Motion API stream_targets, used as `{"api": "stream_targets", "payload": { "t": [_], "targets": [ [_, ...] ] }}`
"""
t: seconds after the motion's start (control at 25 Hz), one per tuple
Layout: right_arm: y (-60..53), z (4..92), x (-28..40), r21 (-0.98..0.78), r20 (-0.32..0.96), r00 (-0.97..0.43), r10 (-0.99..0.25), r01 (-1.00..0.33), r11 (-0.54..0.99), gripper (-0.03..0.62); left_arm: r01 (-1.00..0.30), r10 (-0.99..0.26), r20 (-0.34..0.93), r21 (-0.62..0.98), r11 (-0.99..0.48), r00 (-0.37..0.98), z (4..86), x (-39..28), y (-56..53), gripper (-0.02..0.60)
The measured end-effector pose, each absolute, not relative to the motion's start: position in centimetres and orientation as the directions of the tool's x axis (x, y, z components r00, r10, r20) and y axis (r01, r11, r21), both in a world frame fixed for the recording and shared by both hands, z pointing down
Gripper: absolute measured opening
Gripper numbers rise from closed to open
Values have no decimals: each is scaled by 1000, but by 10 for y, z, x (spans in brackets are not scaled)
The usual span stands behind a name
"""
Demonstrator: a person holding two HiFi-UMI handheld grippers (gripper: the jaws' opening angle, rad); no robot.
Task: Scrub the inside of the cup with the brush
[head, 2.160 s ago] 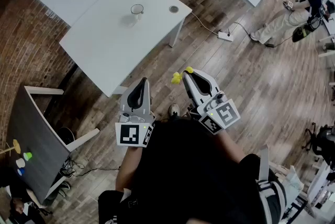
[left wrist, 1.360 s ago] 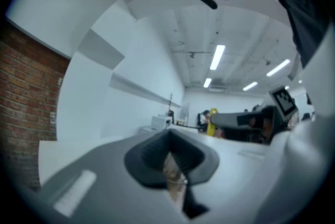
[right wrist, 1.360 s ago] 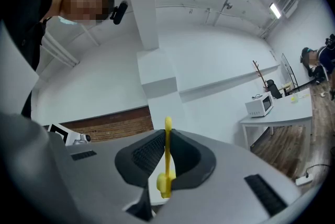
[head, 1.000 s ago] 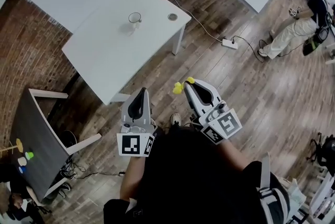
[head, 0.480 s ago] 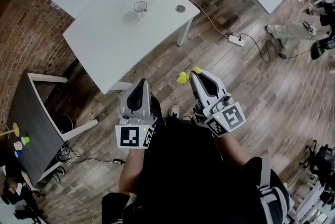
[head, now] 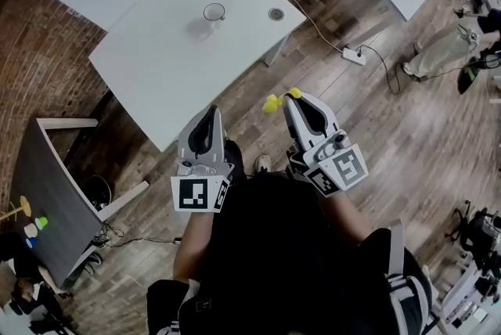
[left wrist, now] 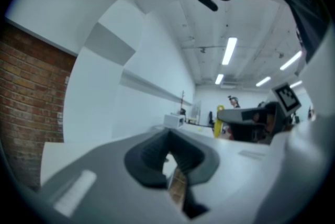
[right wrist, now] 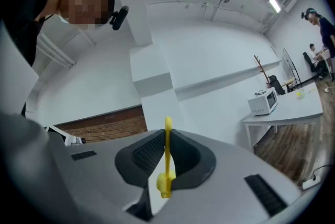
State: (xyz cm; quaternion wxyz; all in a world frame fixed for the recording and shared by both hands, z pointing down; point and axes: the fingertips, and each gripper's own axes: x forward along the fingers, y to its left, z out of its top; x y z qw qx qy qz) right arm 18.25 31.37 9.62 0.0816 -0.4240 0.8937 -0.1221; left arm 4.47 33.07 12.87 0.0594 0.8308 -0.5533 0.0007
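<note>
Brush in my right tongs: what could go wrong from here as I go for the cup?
1. The right tongs pinch only the thin handle of the yellow brush. It may pivot or slip under scrubbing pressure.
2. The cup stands unheld on the white table, and the left tongs are shut and empty. Unbraced, the cup could tip or slide.

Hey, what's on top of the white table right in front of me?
A cup stands on the table, with a small round disc set near the table's edge. Whether anything is inside the cup cannot be told; it is too small here.
</note>
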Motion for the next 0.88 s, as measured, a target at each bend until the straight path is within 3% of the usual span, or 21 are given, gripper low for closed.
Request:
{"api": "stream_targets", "payload": {
  "t": [0.88],
  "targets": [
    [161, 137, 80, -288, 46, -542, -839, -812, 508, 31, -865, -863, 120, 187, -466, 490, 182, -38, 166, 3]
  ]
}}
